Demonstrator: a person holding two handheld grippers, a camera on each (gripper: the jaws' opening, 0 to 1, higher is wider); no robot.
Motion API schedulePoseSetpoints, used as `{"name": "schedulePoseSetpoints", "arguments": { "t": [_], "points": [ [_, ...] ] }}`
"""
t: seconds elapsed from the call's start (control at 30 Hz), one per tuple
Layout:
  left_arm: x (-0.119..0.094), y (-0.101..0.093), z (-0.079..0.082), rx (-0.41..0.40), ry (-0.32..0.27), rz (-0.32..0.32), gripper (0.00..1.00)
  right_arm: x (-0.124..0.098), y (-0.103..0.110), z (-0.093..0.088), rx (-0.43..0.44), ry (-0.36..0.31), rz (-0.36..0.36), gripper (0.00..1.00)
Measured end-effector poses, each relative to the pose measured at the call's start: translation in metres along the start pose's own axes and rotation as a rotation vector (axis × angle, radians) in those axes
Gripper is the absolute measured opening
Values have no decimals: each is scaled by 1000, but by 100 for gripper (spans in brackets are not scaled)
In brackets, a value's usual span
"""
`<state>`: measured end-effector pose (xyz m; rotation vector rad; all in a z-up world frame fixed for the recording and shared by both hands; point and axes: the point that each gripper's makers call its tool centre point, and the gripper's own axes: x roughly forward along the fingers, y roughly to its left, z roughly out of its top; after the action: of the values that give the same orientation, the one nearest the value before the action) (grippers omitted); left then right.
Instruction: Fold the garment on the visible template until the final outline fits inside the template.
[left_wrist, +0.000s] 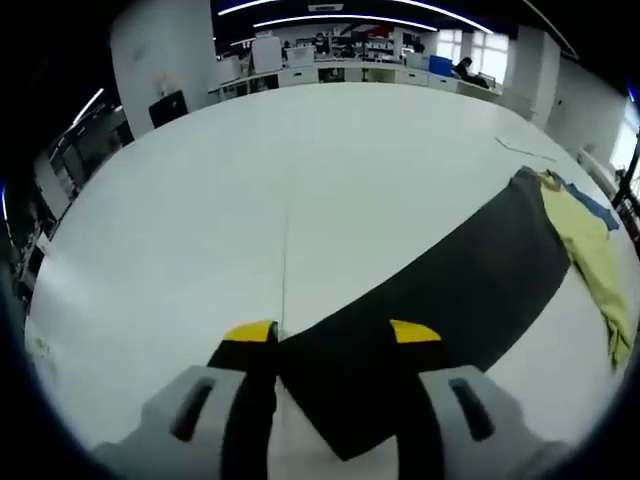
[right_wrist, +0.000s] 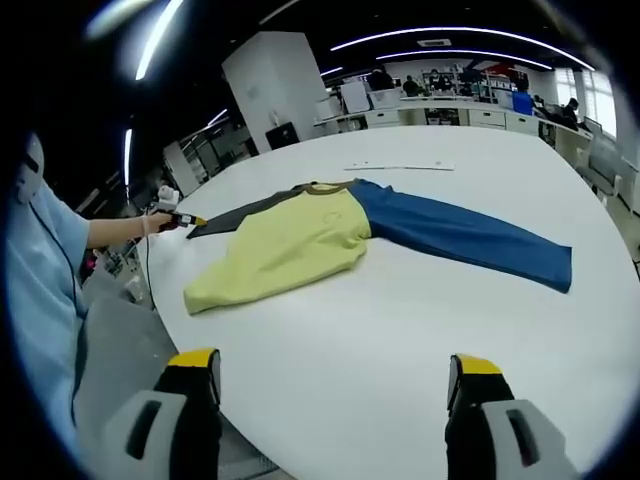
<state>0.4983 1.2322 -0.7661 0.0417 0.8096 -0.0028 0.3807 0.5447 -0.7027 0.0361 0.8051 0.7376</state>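
The garment (right_wrist: 330, 235) lies flat on the white table (right_wrist: 400, 340), a long-sleeved top with a yellow body, one blue sleeve (right_wrist: 465, 238) stretched out to the right in the right gripper view and one dark grey sleeve (left_wrist: 440, 290) running off to the far left. It looks like light, limp knit fabric — it will sag and drape the moment a part is lifted, and on this smooth tabletop it is likely to slide rather than stay put, so a fold probably needs one end held while the other is carried over. No template outline can be made out under or beside it. In the left gripper view the left gripper (left_wrist: 332, 335) sits right at the cuff end of the grey sleeve, its yellow-tipped jaws standing apart on either side of the cloth, not yet pinched on it as far as can be seen; the same gripper shows small at the far left of the right gripper view, too small to judge. The right gripper (right_wrist: 335, 372) hovers over bare table at the near edge, jaws spread wide and holding nothing. Cuffs, hem (right_wrist: 205, 295) corners and shoulder seams look like the best places to grip — thicker, doubled edges.
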Motion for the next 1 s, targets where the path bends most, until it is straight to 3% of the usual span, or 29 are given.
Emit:
{"name": "schedulePoseSetpoints", "arguments": {
  "t": [0.03,0.1,0.23,0.57,1.0],
  "points": [
    [-2,-5,4,-4,-22,-27,40,0,0,0,1,-2,1,95],
    [-4,-6,5,20,-24,-20,43,1,1,0,0,-2,4,95],
    [-7,-13,10,43,-44,-39,59,2,3,0,-2,-5,11,95],
    [-22,-43,23,106,-136,-165,83,4,6,2,-12,-19,20,95],
    [-46,-90,23,155,-178,-276,84,3,8,6,-22,-47,32,95]
  ]
}}
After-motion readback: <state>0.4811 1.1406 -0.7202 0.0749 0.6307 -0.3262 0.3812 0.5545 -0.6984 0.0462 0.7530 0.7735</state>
